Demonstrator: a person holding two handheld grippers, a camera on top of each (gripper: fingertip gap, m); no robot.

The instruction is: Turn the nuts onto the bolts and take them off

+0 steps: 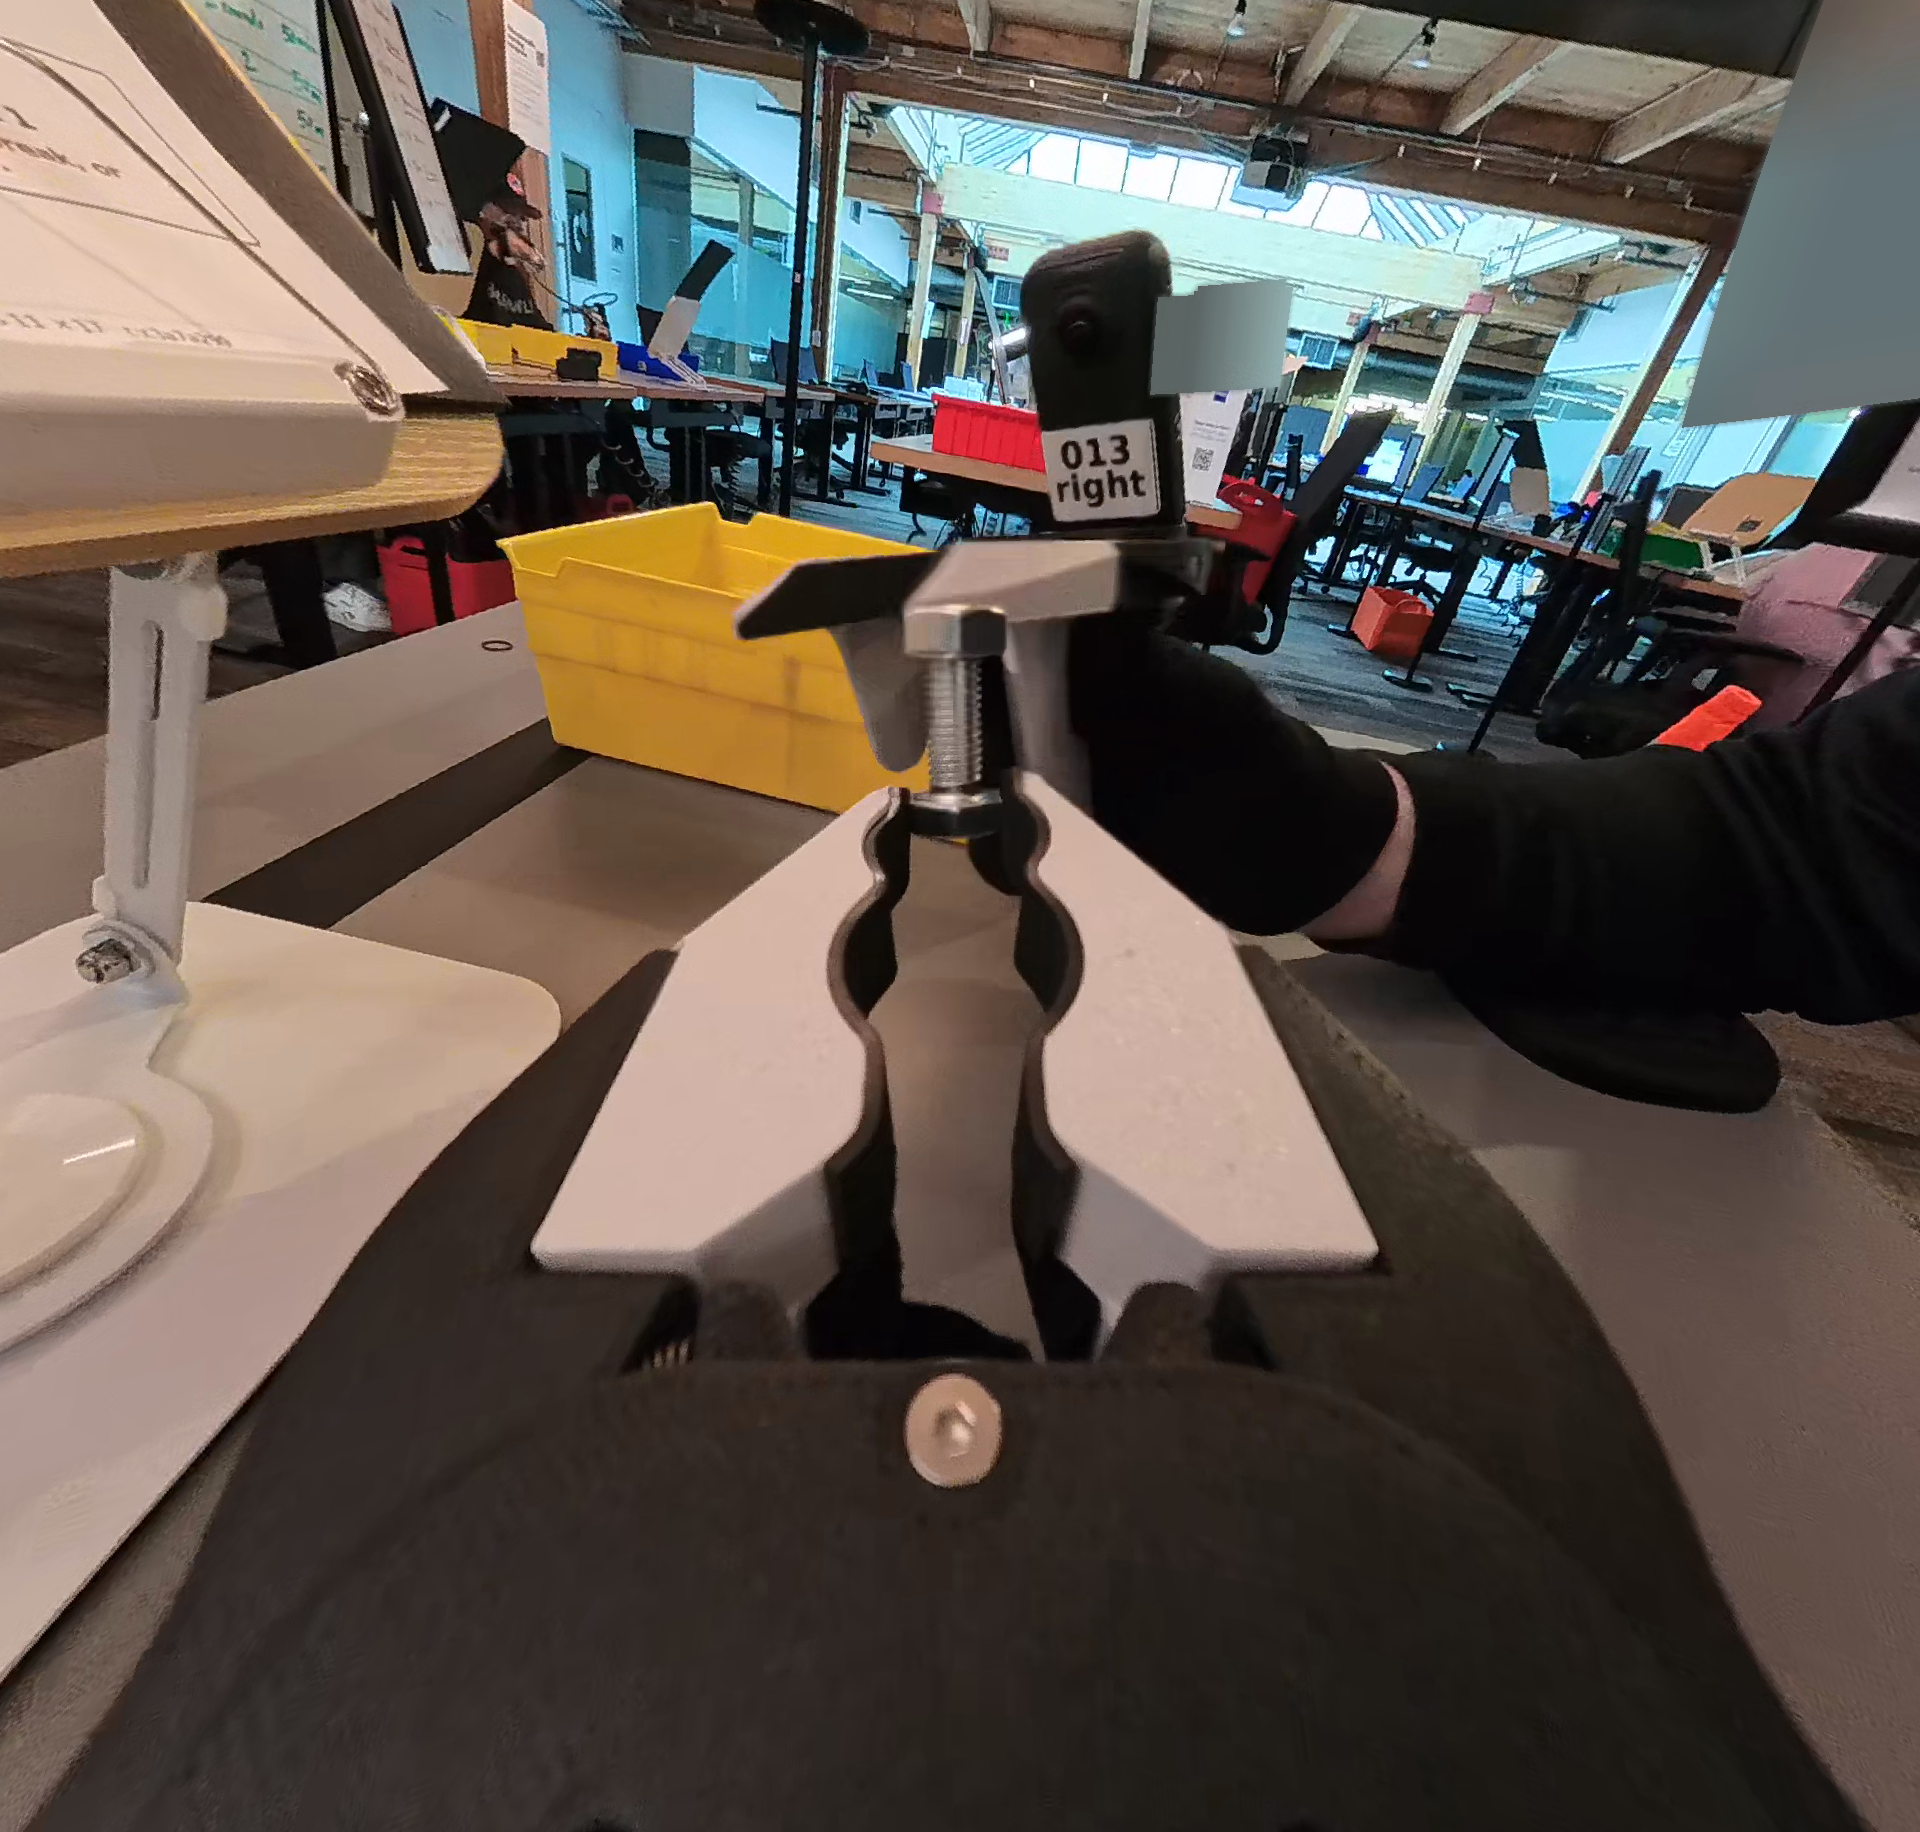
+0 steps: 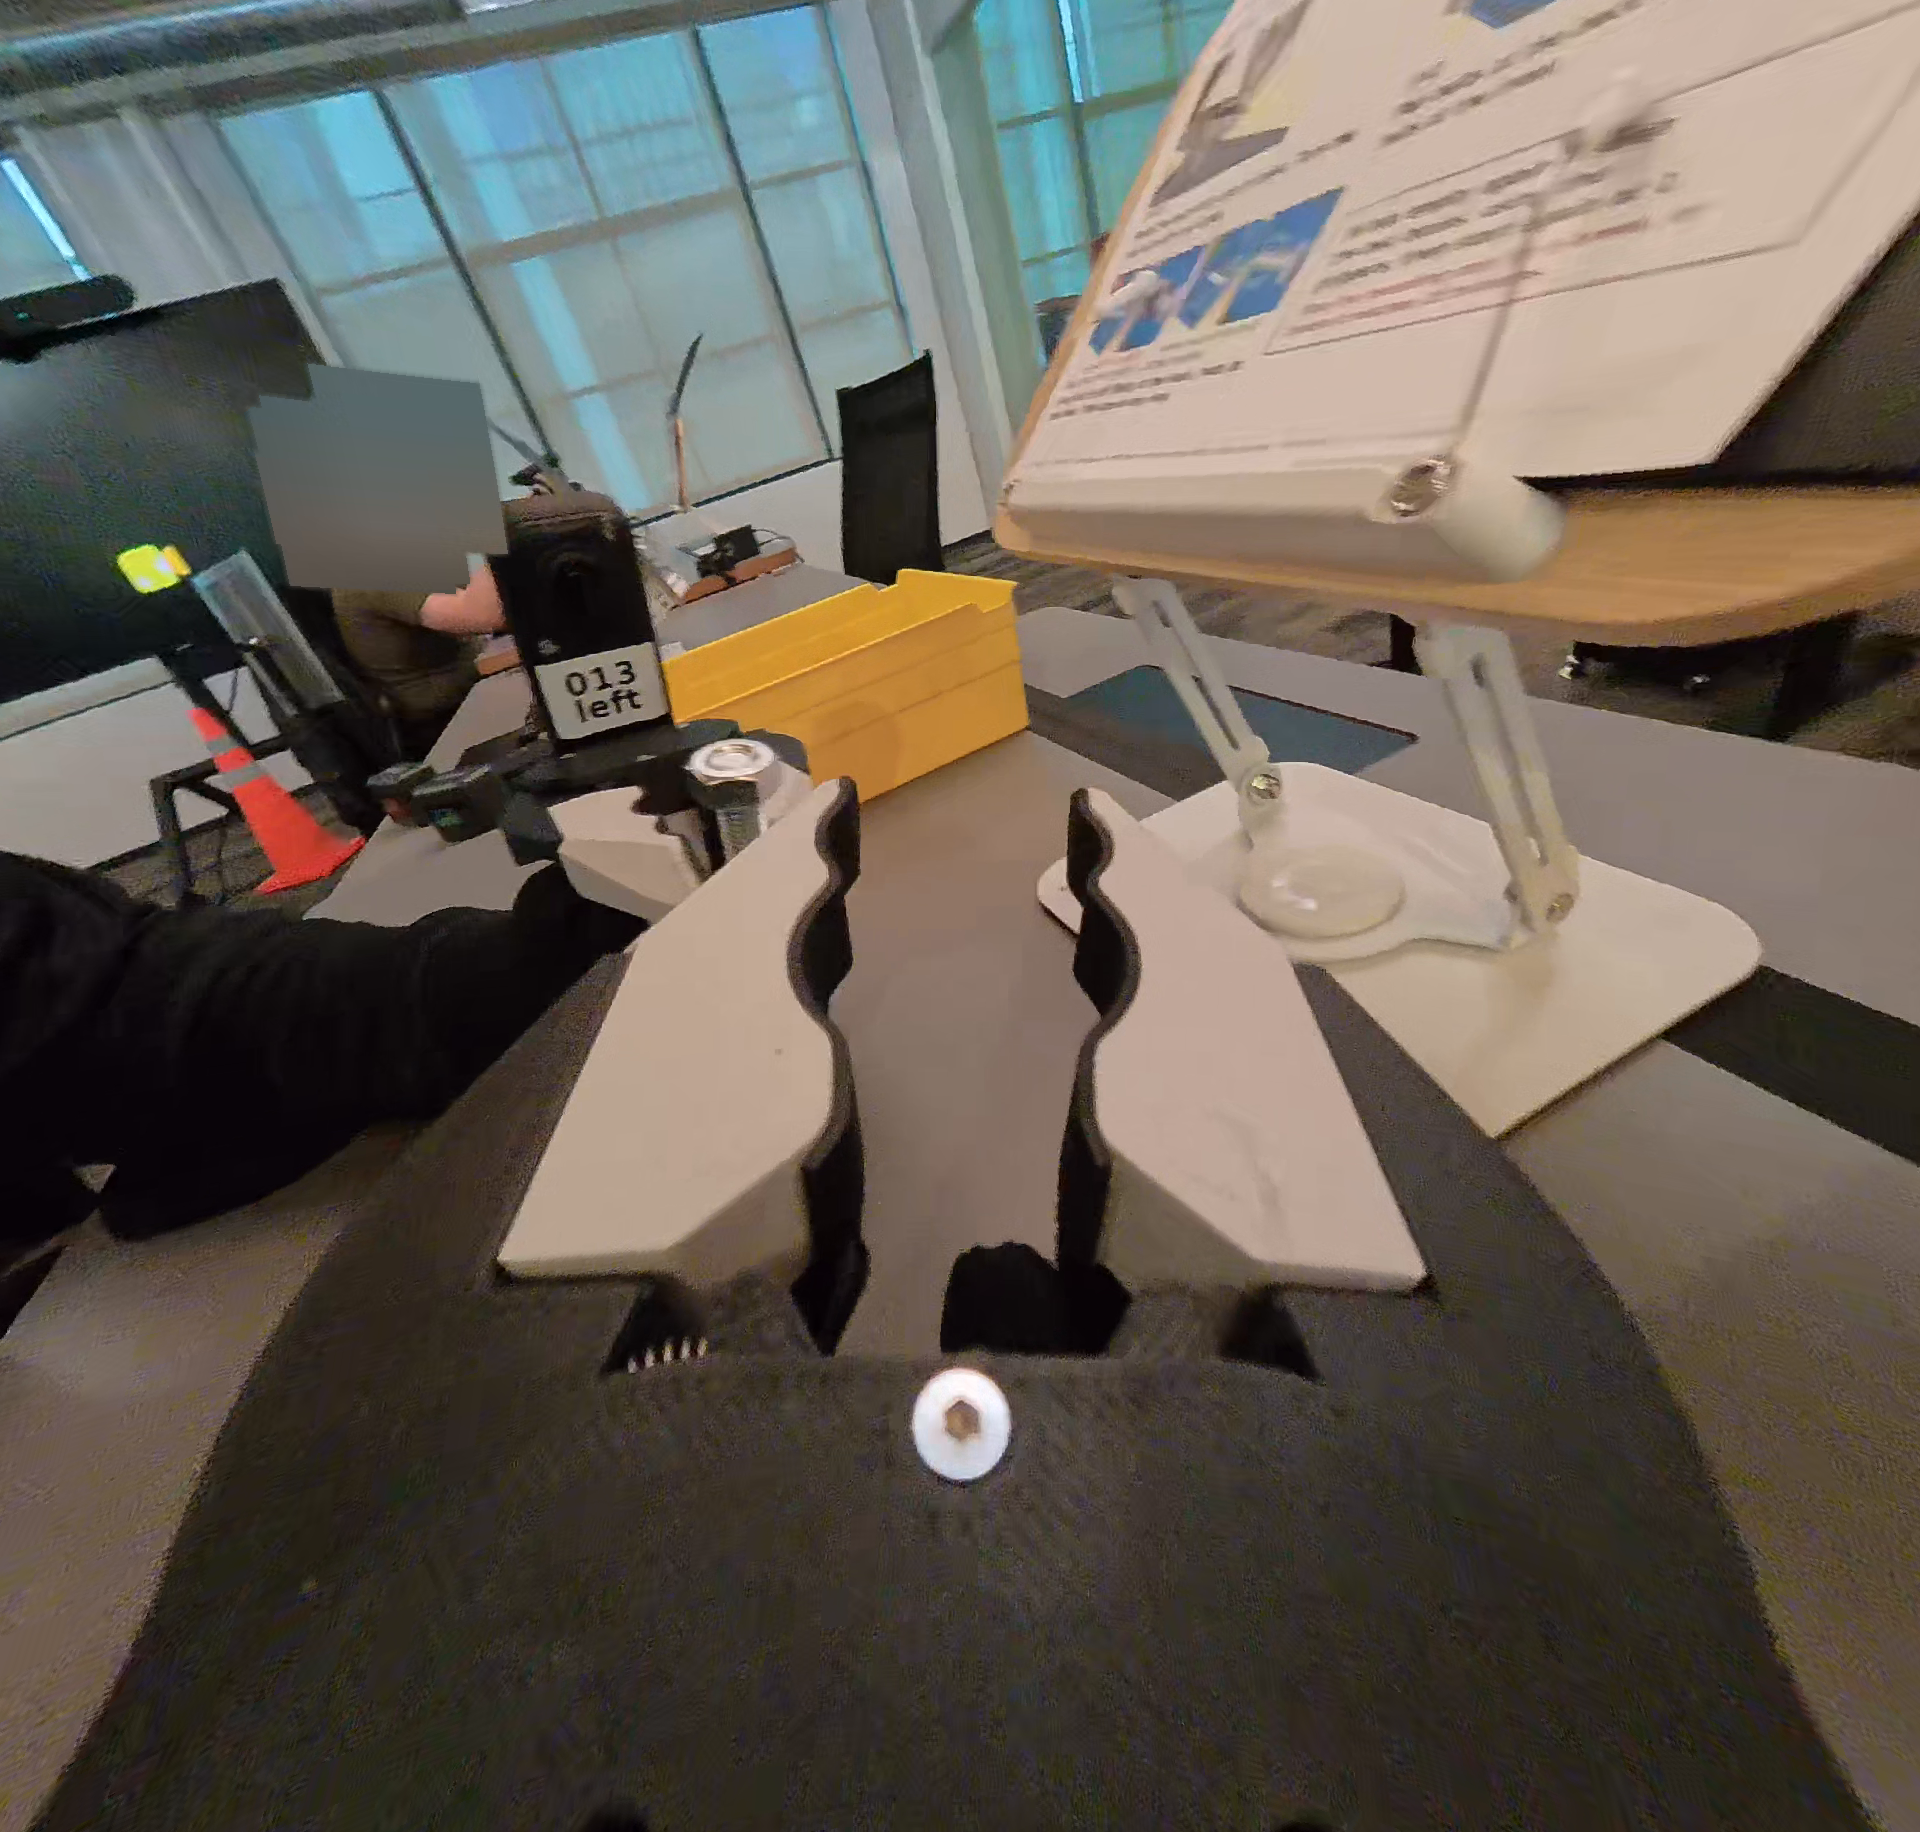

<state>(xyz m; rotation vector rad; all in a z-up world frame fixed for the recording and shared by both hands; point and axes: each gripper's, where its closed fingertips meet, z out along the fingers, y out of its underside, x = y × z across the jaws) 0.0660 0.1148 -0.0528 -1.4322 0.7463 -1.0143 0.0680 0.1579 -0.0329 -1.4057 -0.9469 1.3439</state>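
Partly hidden, the nut (image 1: 951, 814) sits pinched in the left gripper (image 1: 954, 826); the right gripper (image 2: 961, 826) gapes.

bolt (image 1: 956, 702): we see bright threaded metal, shiny
nut (image 1: 953, 812): same shiny metal
left gripper (image 1: 953, 826): matt grainy black plastic, smooth matt white fingers
bin (image 1: 686, 639): yellow plastic, slight gloss
table (image 1: 343, 743): matt grey

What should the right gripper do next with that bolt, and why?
Probably slide the right gripper slightly left and close on the head of the bolt. The left gripper clamps the nut, with the bolt standing upright from it, but the right gripper is open and the head sits just outside its left finger, so it cannot turn anything yet.
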